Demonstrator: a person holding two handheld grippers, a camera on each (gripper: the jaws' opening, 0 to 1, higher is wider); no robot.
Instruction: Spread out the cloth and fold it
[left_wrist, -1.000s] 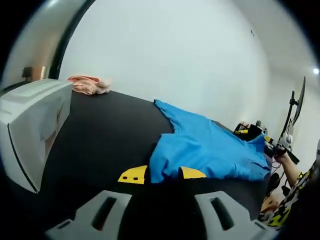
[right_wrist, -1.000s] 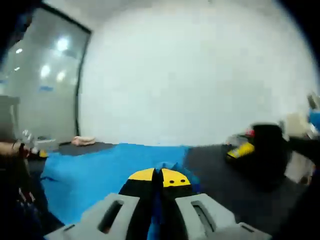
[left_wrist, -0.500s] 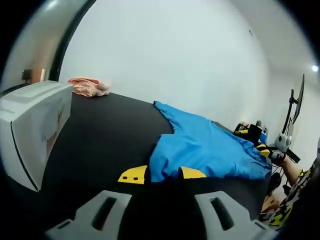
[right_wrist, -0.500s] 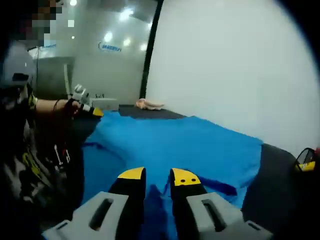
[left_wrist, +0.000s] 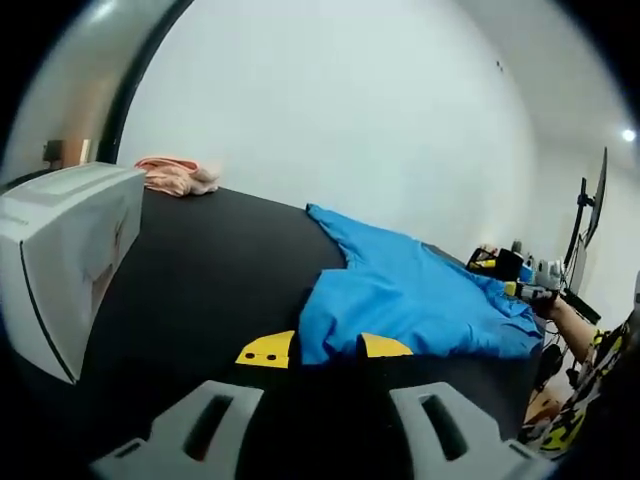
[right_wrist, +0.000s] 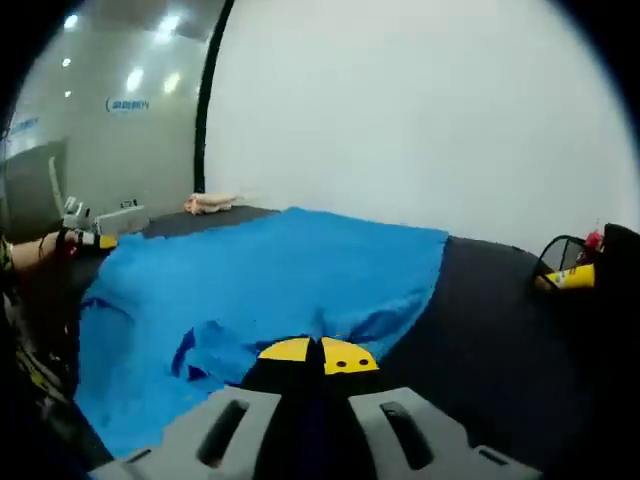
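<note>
Black table (left_wrist: 210, 260) carried the cloth (left_wrist: 410, 295); left gripper (left_wrist: 325, 350) and right gripper (right_wrist: 318, 353) each pinched its edge. Uneven pulling risked bunching it.

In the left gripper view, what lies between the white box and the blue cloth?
Only bare black tabletop separates the white rectangular box from the blue cloth, in the left gripper view.

Blue cloth (left_wrist: 410, 295) on the black table (left_wrist: 220, 260)
Partly spread and rumpled, with creased edges at its near side.
</note>
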